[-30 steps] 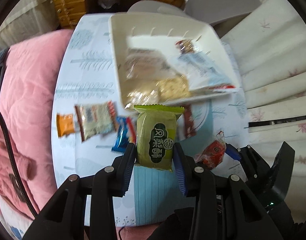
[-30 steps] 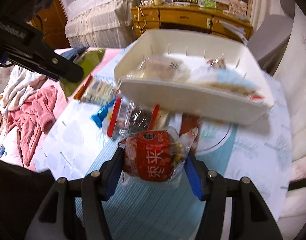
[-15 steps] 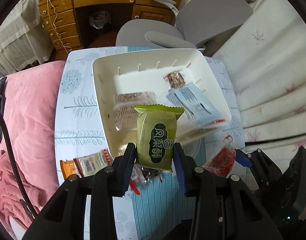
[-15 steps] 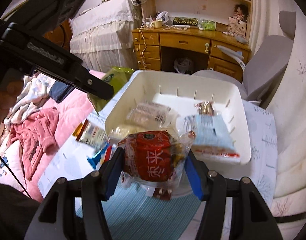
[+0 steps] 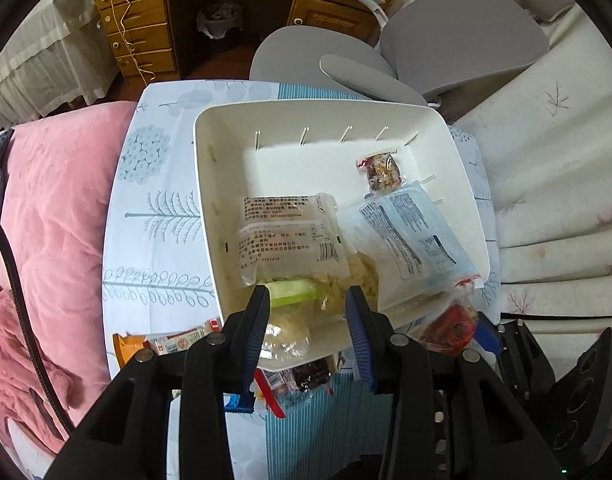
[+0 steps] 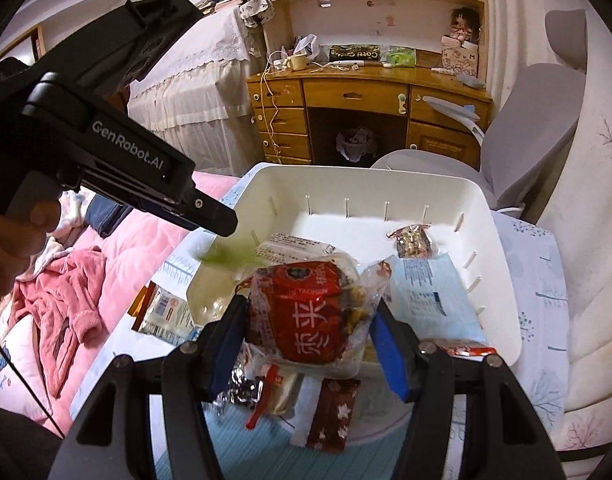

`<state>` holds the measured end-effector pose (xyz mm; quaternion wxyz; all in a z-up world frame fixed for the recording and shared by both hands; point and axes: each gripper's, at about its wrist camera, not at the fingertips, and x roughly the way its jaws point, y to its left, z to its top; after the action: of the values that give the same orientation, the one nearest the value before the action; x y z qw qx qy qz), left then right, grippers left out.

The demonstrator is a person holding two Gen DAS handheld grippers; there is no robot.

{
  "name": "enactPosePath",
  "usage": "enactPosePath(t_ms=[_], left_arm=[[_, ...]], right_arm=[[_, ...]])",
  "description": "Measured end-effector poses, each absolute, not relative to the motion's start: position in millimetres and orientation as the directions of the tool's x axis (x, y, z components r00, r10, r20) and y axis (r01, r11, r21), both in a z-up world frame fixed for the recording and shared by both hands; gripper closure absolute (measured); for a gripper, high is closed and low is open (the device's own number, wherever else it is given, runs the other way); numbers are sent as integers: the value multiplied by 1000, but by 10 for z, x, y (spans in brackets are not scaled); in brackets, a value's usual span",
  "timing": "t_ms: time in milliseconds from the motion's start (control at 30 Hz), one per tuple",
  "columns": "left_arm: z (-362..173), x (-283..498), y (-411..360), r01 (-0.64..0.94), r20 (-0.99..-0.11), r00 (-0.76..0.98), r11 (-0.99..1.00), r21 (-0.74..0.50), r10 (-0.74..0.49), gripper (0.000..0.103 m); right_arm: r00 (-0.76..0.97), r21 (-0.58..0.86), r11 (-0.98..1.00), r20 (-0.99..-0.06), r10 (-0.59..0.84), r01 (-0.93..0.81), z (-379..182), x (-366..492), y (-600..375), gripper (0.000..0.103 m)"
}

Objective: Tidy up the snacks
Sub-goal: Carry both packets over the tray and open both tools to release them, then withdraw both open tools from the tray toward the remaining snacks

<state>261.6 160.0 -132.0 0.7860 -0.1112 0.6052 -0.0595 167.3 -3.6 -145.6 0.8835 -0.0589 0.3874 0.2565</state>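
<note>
A white bin (image 5: 210,184) on the table holds several snack packets; it also shows in the right wrist view (image 6: 501,264). My left gripper (image 5: 307,312) is open above the bin's near edge. The green snack packet (image 5: 292,293) lies free below it inside the bin; in the right wrist view it is a green blur (image 6: 226,256) under the left gripper. My right gripper (image 6: 309,320) is shut on a red snack packet (image 6: 309,312) and holds it above the bin's near rim. The red packet shows at lower right in the left wrist view (image 5: 451,326).
Loose snacks lie on the table in front of the bin: an orange and white packet (image 5: 166,344), a dark red packet (image 6: 333,416), foil ones (image 6: 242,388). A pink blanket (image 5: 54,220) lies left, a grey chair (image 5: 445,40) behind the table, a wooden desk (image 6: 365,112) beyond.
My left gripper opened and the green packet dropped from it into the bin. My right gripper carried the red packet closer to the bin.
</note>
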Motion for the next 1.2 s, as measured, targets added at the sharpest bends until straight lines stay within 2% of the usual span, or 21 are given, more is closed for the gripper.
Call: enactPosePath(t_ms=[67, 200, 733, 1200], left_arm=[[-1330, 2614, 1615, -45, -938, 261, 968, -246, -226, 56], [-1328, 2578, 1652, -44, -935, 262, 965, -260, -240, 50], [-1127, 2014, 2047, -71, -914, 322, 957, -283, -246, 49], [-1100, 1339, 2426, -12, -901, 354, 963, -271, -249, 49]], right_arm=[[561, 96, 862, -722, 405, -498, -1505, 1708, 5, 39], [528, 108, 870, -756, 385, -480, -1617, 1775, 66, 32], [561, 168, 910, -741, 369, -378, -1488, 1542, 31, 28], [548, 273, 943, -768, 332, -188, -1515, 991, 26, 28]])
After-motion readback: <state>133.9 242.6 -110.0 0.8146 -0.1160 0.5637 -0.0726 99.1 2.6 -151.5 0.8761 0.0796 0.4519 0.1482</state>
